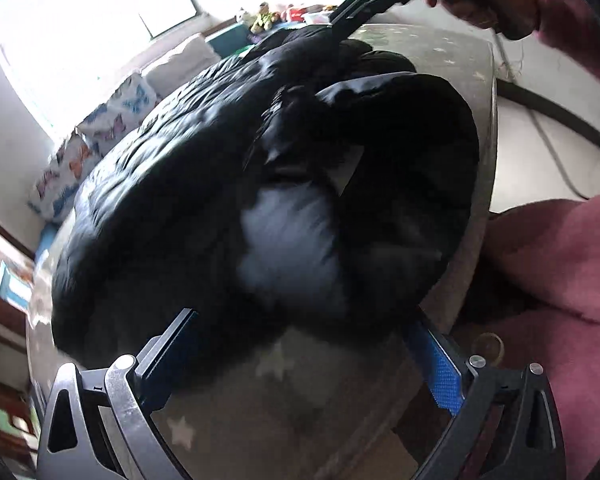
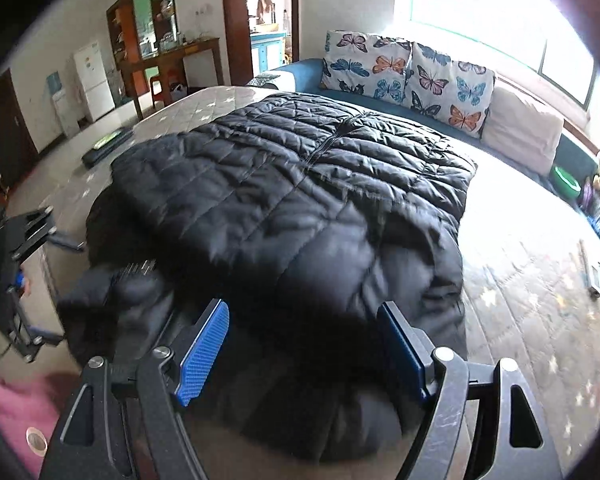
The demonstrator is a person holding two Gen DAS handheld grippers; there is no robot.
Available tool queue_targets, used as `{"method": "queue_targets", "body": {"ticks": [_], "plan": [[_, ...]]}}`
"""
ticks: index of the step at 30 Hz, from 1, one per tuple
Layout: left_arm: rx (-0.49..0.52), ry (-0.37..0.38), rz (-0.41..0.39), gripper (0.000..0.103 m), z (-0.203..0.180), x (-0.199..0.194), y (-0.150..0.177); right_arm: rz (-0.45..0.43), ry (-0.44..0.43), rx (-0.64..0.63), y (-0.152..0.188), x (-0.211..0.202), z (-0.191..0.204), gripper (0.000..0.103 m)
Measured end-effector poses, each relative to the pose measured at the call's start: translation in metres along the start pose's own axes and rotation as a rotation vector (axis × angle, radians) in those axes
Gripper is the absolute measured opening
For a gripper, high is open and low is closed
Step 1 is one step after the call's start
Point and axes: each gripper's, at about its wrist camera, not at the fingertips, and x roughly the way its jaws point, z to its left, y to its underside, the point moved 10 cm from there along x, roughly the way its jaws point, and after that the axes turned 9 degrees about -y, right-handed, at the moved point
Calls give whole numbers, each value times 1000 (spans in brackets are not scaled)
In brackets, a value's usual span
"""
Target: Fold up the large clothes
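Sunlight from a big window point(image 2: 500, 4) washes over a quilted mattress point(image 2: 520, 280) with pale stars, where a black puffer jacket point(image 2: 292, 184) lies spread flat, zipper running toward twelve o'clock. Butterfly cushions point(image 2: 412, 68) line a blue sofa point(image 2: 296, 74) behind it at one o'clock. From the right wrist view, the right gripper point(image 2: 304, 344) hangs over the jacket's near edge, its blue pads apart with nothing pinched. The left gripper point(image 1: 304, 344) stands wide open above the jacket's bunched near end, holding nothing. A pink sleeve point(image 1: 568, 28) shows at two o'clock in the left view.
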Motion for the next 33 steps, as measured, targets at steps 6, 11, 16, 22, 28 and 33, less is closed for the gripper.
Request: {"method": "queue_targets", "body": {"ticks": [6,11,16,22,28,33], "plan": [[20,-54,-92,59,0,-3,-23,49,49,-51,45,-15,15,84],[-73,-42,-134,30,22,-23,-44,98,44,-153,78,-11,42,84],[-169,8,-156,28,54,-33,-66,52,18,-281,68,4,80,84],[-227,53,-162,32,68,-41,-72,-7,53,-319,21,37,89,64],[-236,-31,-172,75,69,-52,-38,-45,-61,-146,-13,28,71,35],[-190,-183,-140,88,76,-47,-6,-79,-91,-70,-25,12,66,29]]}}
